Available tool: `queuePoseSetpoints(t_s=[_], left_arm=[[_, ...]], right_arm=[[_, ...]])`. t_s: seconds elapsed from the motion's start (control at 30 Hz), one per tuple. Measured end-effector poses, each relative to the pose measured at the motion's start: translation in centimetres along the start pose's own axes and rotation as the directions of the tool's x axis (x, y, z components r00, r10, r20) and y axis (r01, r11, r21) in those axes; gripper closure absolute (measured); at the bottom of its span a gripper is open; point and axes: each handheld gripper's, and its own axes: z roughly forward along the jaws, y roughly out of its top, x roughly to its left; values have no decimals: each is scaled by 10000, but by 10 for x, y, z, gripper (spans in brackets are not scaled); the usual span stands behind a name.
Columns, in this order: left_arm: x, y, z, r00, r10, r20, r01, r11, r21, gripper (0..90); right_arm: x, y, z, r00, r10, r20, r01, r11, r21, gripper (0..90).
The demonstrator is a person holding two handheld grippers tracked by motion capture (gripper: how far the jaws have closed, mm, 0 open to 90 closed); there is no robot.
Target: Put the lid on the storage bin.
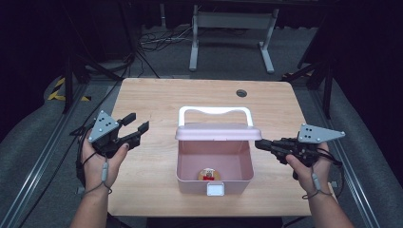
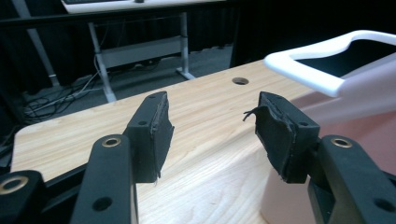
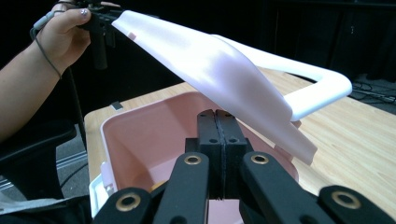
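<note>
My left gripper [image 1: 135,124] sits at the left of the high view, held in my left hand [image 1: 97,159], jaws spread wide and closed on nothing. In its own view the two black pads [image 2: 152,135] stand well apart with bare table between them; the right pad's rubber face is frayed at its top edge. It hangs over the wood just left of the box, apart from it.

My right gripper [image 1: 260,144] comes in from the right of the high view, in my right hand [image 1: 309,164]. Jaws pressed together, pads [image 3: 217,140] face to face, nothing between them that I can see. The tip is at the box's right rim, just under the right end of the lid. I cannot tell whether it touches either.

The pink box [image 1: 214,164] sits centre frame, toward the near edge of the wooden table [image 1: 157,99]. Its lid [image 1: 216,131] is swung up and stands open at the far side, with a white loop handle [image 1: 214,111] above it. A white latch [image 1: 215,190] shows on the near wall. Inside, on the floor near the front, lies a small round item [image 1: 209,175], tan with a red and white part; too small to make out further.

A round cable hole [image 1: 241,92] is at the table's far right. Beyond the table, top of frame, a white desk frame [image 1: 233,33] stands on grey floor with loose cables [image 1: 157,42] beside it.
</note>
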Motion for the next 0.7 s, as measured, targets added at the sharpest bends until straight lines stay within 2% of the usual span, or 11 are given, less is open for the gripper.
queuePoseSetpoints(t_s=[0.1,0.17,0.23,0.27,0.33,0.37,0.7], left_arm=[[3,-1,3,10000,-36,-78,36,10000,-10,445],[5,-3,4,9999,-115,-69,115,9999,38,441],[8,-6,8,9998,-133,-118,134,9998,124,442],[8,-6,8,9998,-133,-118,134,9998,124,441],[9,-7,9,9997,-213,-145,216,9996,156,442],[11,-8,10,9996,-229,-176,232,9996,184,441],[16,-11,10,9990,-304,-332,311,9993,197,438]], right_arm=[[1,-1,0,10000,37,-78,-36,9999,120,900],[1,-1,0,9998,135,-160,-129,9993,340,900],[2,-2,2,9989,255,-399,-221,9962,840,900],[2,-2,2,9989,255,-399,-221,9962,840,900],[2,-2,3,9978,378,-553,-307,9917,1245,900],[2,-2,3,9965,467,-694,-350,9863,1612,900],[4,-3,7,9957,405,-836,-195,9710,2381,900]])
